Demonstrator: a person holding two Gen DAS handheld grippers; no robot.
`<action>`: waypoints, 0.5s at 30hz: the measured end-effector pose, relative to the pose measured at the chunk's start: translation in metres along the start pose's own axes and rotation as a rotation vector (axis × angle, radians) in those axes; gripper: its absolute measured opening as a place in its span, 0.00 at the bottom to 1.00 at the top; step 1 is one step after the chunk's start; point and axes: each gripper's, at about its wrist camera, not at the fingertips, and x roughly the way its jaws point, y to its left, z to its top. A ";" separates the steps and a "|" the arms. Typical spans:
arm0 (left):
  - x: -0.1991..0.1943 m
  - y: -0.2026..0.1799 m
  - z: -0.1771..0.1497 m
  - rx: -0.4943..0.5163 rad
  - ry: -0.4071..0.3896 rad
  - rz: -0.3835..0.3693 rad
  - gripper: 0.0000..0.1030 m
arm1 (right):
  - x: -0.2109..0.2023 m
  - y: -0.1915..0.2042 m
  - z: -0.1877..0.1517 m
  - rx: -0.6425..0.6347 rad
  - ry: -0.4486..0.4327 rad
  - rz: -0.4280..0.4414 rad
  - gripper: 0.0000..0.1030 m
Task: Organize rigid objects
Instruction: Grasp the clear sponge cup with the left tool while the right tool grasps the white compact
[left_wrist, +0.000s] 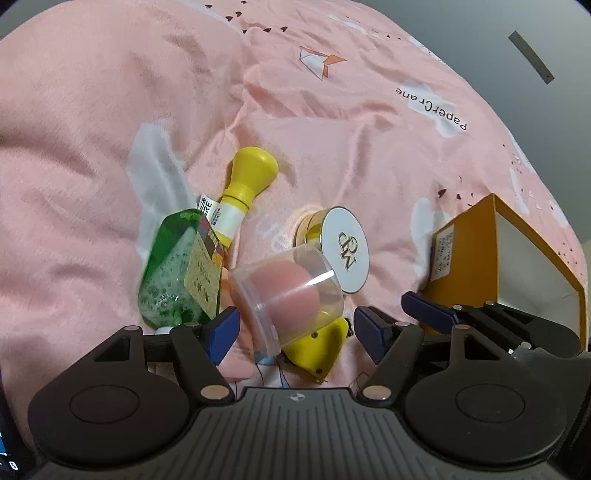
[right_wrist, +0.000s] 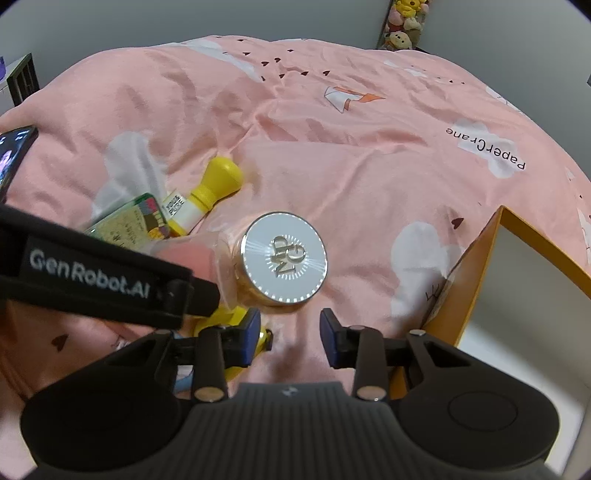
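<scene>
On the pink bedspread (left_wrist: 351, 140) lies a clear plastic case with a pink sponge inside (left_wrist: 288, 291), on its side between the fingers of my left gripper (left_wrist: 295, 332), which is open, its pads apart from the case. Beside the case are a green bottle (left_wrist: 173, 266), a yellow-capped bottle (left_wrist: 243, 184), a round white-lidded jar (left_wrist: 343, 247) and a yellow plastic object (left_wrist: 321, 343). My right gripper (right_wrist: 290, 334) hovers just in front of the jar (right_wrist: 284, 258), its jaws narrow with only bedding between them. An orange box (right_wrist: 491, 277) stands open at the right.
The left gripper's black body (right_wrist: 92, 273) crosses the right wrist view and hides part of the green bottle and the sponge case. A phone (right_wrist: 11, 155) lies at the left edge. Plush toys (right_wrist: 406, 22) sit by the far wall. A white tissue (right_wrist: 129, 162) lies behind the bottles.
</scene>
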 end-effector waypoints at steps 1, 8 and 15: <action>0.001 0.000 0.001 -0.003 -0.003 0.003 0.80 | 0.002 0.000 0.001 0.003 -0.002 -0.006 0.27; 0.011 -0.004 0.007 -0.002 -0.012 0.045 0.80 | 0.015 0.002 0.005 0.064 -0.002 0.103 0.16; 0.024 -0.021 0.003 0.113 -0.040 0.135 0.82 | 0.016 -0.002 0.000 0.120 0.029 0.162 0.13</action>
